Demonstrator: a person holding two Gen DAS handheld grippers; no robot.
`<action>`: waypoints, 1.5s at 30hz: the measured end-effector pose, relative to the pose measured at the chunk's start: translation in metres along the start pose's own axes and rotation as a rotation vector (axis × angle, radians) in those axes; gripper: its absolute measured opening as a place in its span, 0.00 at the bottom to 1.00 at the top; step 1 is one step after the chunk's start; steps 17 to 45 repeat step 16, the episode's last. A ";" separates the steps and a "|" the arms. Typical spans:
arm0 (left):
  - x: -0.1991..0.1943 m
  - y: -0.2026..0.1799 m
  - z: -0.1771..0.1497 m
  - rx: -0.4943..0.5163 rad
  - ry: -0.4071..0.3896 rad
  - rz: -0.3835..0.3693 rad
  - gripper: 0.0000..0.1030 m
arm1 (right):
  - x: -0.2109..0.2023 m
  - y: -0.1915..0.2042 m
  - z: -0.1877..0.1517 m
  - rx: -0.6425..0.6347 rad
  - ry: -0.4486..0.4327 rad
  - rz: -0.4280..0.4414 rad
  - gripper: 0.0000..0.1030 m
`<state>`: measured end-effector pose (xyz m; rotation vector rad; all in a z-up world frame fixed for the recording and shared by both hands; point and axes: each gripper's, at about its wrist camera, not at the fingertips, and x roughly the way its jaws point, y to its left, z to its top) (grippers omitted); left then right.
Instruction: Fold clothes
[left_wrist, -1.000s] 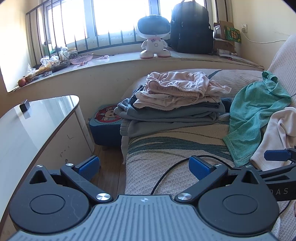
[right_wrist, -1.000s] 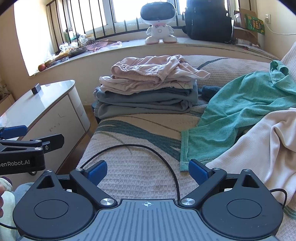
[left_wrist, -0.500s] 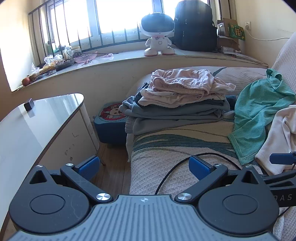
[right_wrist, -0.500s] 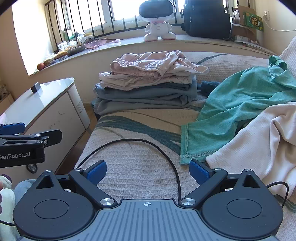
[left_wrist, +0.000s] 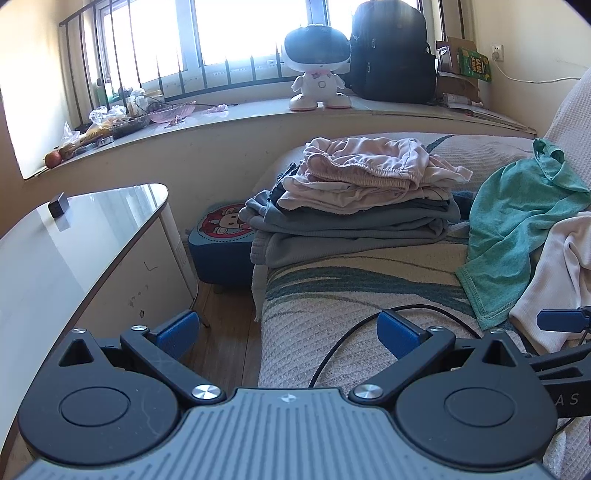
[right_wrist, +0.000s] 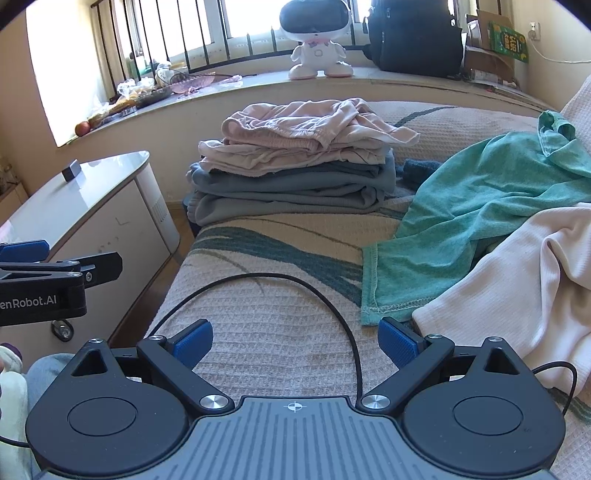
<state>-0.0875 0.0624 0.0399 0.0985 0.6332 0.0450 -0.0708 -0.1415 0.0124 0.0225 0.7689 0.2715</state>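
1. I am holding my left gripper (left_wrist: 286, 334) and right gripper (right_wrist: 295, 341) over the bed (right_wrist: 266, 317), jaws spread, empty.
2. The teal garment (right_wrist: 472, 218), lying crumpled beside the folded stack (right_wrist: 295, 173), is looking soft and limp; its stitched hem seems the best hold.

The bed (right_wrist: 266, 325), under its woven cream cover with teal swirls, carries a neat stack of folded clothes (right_wrist: 295, 162) at the far end. Right of the stack, a teal garment (right_wrist: 476, 221) sprawls unfolded, a cream garment (right_wrist: 524, 280) overlapping it. Nearer than the stack, a black cable (right_wrist: 280, 280) loops across the cover.
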 end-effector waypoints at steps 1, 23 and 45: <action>0.000 0.000 0.000 0.000 0.002 0.002 1.00 | 0.000 0.000 0.000 -0.002 0.001 0.000 0.95; 0.005 0.001 -0.001 -0.004 0.027 -0.007 1.00 | 0.000 0.004 -0.003 -0.015 0.008 0.004 0.95; 0.005 0.001 -0.001 -0.004 0.027 -0.007 1.00 | 0.000 0.004 -0.003 -0.015 0.008 0.004 0.95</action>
